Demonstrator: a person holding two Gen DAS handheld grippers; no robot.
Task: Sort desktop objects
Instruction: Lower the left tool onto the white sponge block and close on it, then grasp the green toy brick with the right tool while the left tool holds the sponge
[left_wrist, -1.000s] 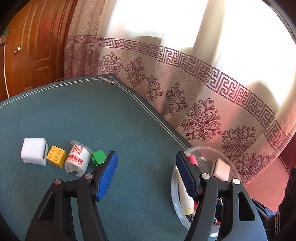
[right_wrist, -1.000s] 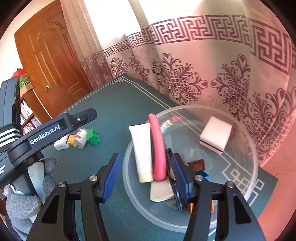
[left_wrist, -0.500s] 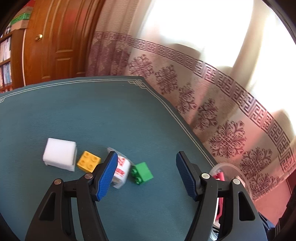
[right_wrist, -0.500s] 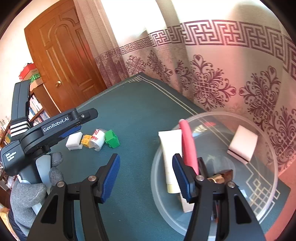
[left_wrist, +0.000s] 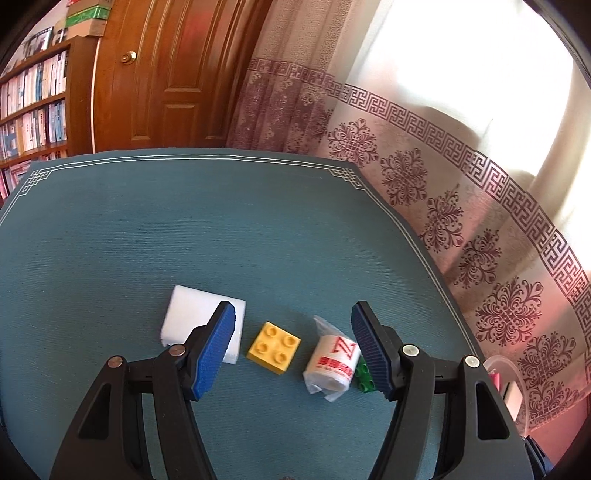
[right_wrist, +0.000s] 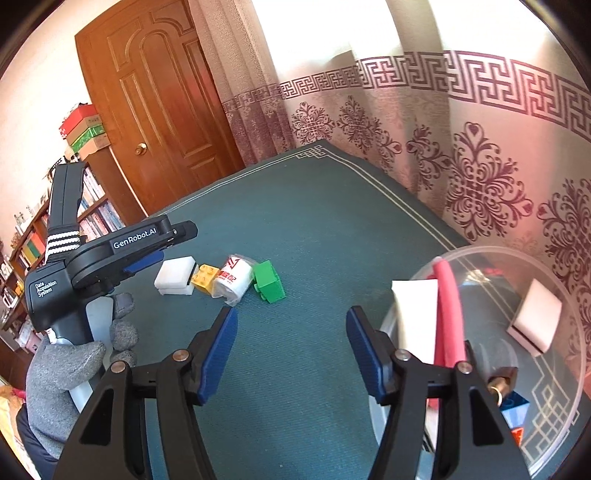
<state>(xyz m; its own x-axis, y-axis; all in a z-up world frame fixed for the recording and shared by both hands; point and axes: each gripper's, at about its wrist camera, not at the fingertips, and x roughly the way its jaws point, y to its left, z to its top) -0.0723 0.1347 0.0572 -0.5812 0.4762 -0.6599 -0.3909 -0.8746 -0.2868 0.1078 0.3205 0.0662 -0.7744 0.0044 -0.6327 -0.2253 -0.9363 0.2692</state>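
Note:
On the teal table a white foam block (left_wrist: 199, 317), a yellow brick (left_wrist: 273, 347), a white wrapped roll with red print (left_wrist: 332, 363) and a green brick (left_wrist: 364, 376) lie in a row. My left gripper (left_wrist: 291, 349) is open and empty just above them, with the yellow brick and the roll between its fingers. The row also shows in the right wrist view: foam block (right_wrist: 174, 280), yellow brick (right_wrist: 204, 278), roll (right_wrist: 233, 281), green brick (right_wrist: 269, 282). My right gripper (right_wrist: 290, 352) is open and empty, nearer than the row and left of the clear bowl (right_wrist: 576, 424).
The bowl holds a white tube (right_wrist: 413, 314), a red stick (right_wrist: 448, 314), a white block (right_wrist: 535, 319) and small items. Its rim shows in the left wrist view (left_wrist: 508, 363). A patterned curtain (left_wrist: 480, 229) hangs along the table's right edge. A door and bookshelves stand behind.
My left gripper has swung left from the bowl to over the row of objects. My right gripper has drawn back left, off the bowl. Both stay open.

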